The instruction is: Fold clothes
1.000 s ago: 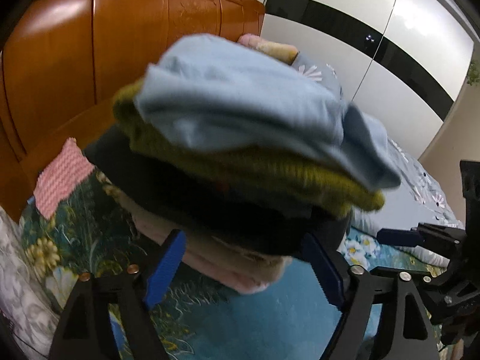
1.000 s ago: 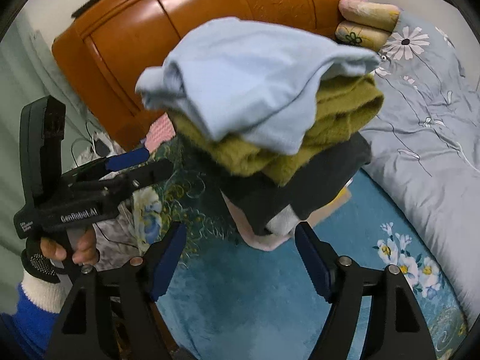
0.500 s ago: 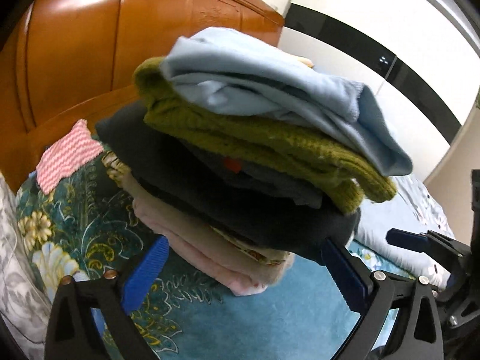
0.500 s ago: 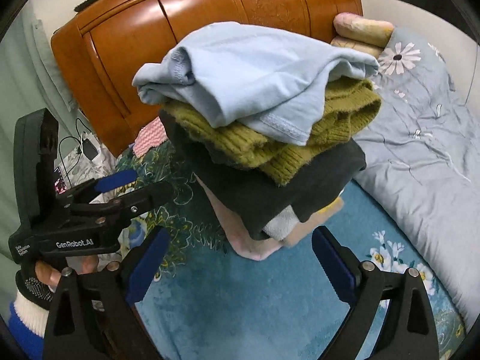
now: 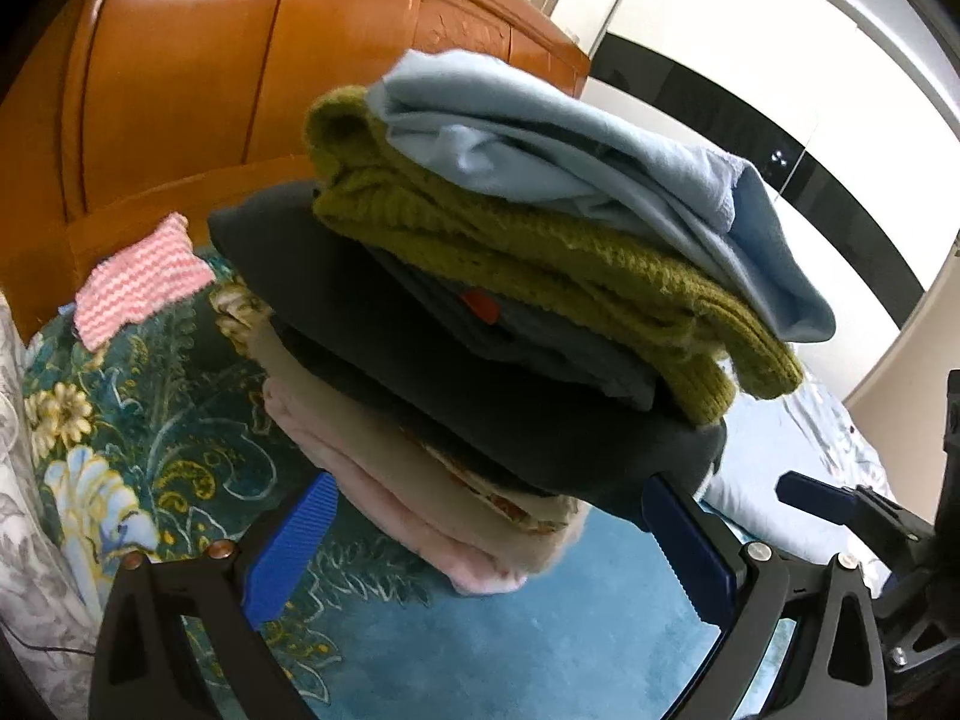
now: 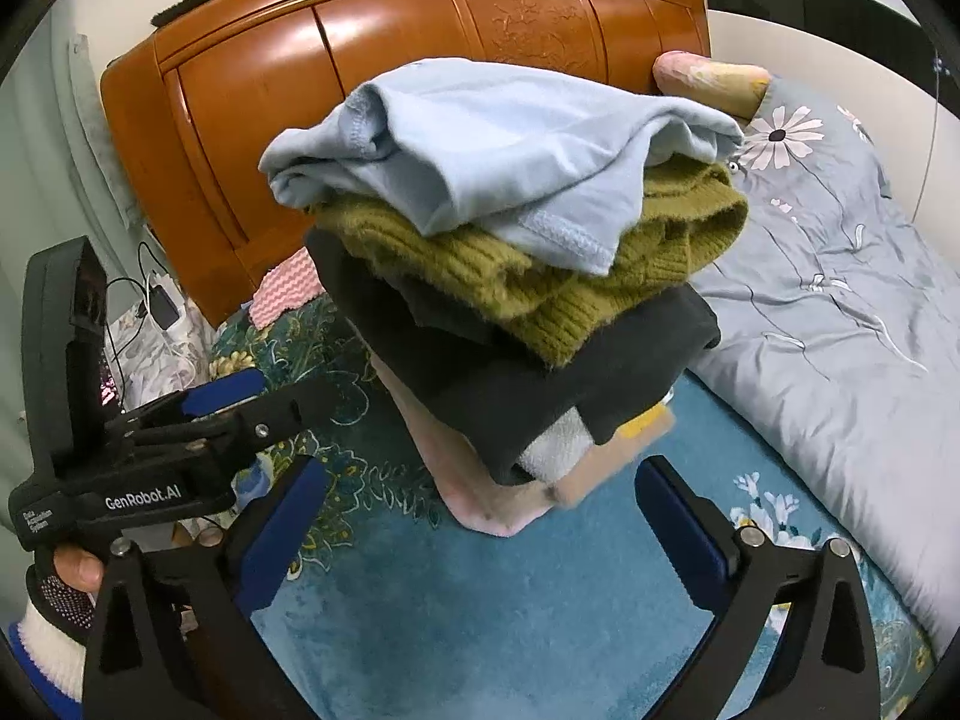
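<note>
Both your grippers, left gripper [image 5: 486, 546] and right gripper [image 6: 480, 522], have just been spreading their fingers and backing off; now wide open, gripping nothing. Your pile of folded clothes [image 6: 510, 276] rests alone on the bed [image 6: 420, 600], near the headboard [image 6: 288, 90], likely finished.

I see the bed [image 6: 420, 600] covered by a teal flowered blanket. A stack of folded clothes [image 6: 510, 276] sits on it, a pale pink piece at the bottom touching the blanket. Toward the wooden headboard [image 6: 390, 42] lies a pink striped cloth [image 5: 144, 282]. Along the bed's right edge a grey flowered quilt [image 6: 840, 300] lies, with a pillow [image 6: 708, 75] at the headboard corner.
</note>
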Demonstrator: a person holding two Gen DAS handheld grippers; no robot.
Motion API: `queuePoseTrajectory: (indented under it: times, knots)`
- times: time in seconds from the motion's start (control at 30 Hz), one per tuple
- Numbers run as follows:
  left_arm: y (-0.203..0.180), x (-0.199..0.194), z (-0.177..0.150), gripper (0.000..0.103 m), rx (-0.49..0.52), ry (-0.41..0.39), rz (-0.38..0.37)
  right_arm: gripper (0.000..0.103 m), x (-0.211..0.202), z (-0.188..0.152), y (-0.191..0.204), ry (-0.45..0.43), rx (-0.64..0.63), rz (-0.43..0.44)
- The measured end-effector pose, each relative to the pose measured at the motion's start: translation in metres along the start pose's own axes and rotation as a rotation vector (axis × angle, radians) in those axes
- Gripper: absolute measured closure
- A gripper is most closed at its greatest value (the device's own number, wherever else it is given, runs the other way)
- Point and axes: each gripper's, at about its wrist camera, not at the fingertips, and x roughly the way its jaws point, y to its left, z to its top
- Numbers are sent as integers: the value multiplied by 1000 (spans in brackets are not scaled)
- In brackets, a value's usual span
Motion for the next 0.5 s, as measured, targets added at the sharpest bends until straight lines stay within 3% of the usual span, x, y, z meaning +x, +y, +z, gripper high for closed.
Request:
queuePoseTrajectory:
  times: [0.23,0.5]
  knots:
    - [-10,-10,-3,0,84,-91,69,0,-1,-1,3,-32,-17,-25]
    - [-15,-7,-8,0,160,-107,73,0,-5,-5,5,-114,-29,-72]
